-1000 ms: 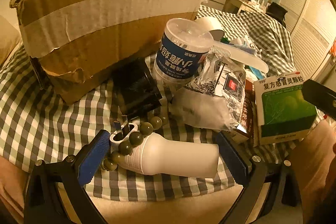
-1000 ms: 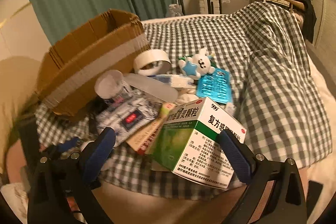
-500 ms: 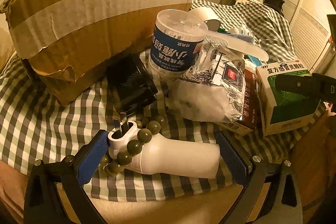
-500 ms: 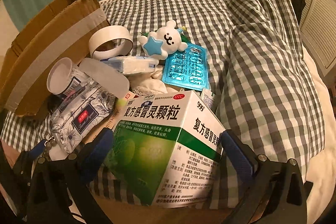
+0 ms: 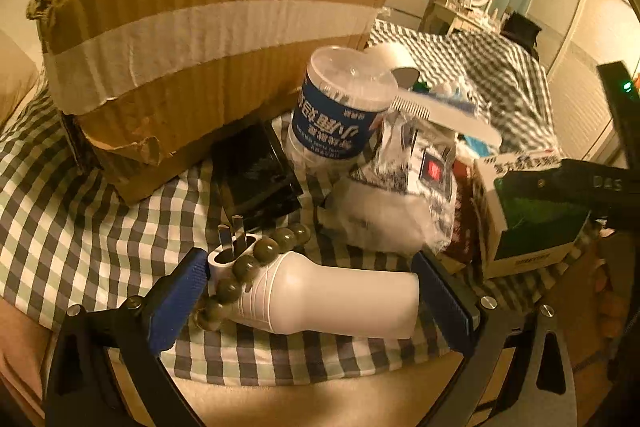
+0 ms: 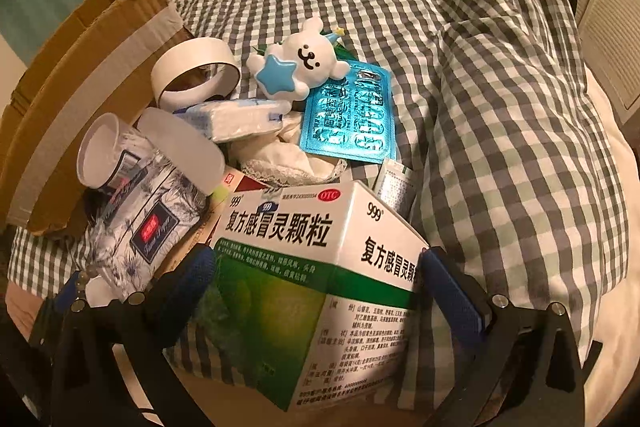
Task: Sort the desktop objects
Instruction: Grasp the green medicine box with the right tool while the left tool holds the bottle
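Sorting looks barely begun: clutter lies beside the cardboard box [image 5: 208,39]. Left tool [image 5: 308,297] spread wide around the white bottle [image 5: 336,299]; right tool [image 6: 316,291] wide, flanking the medicine box [image 6: 312,267], perhaps touching.

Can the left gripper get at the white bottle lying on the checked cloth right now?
Probably yes: the white bottle already lies between the open left gripper fingers, though the bead bracelet draped over its neck may come along.

A checkered bedspread [image 6: 500,75] carries everything. On it sit a cardboard box [image 5: 208,47] (taped), a white bottle [image 5: 336,303] and a medicine box [image 6: 312,267].
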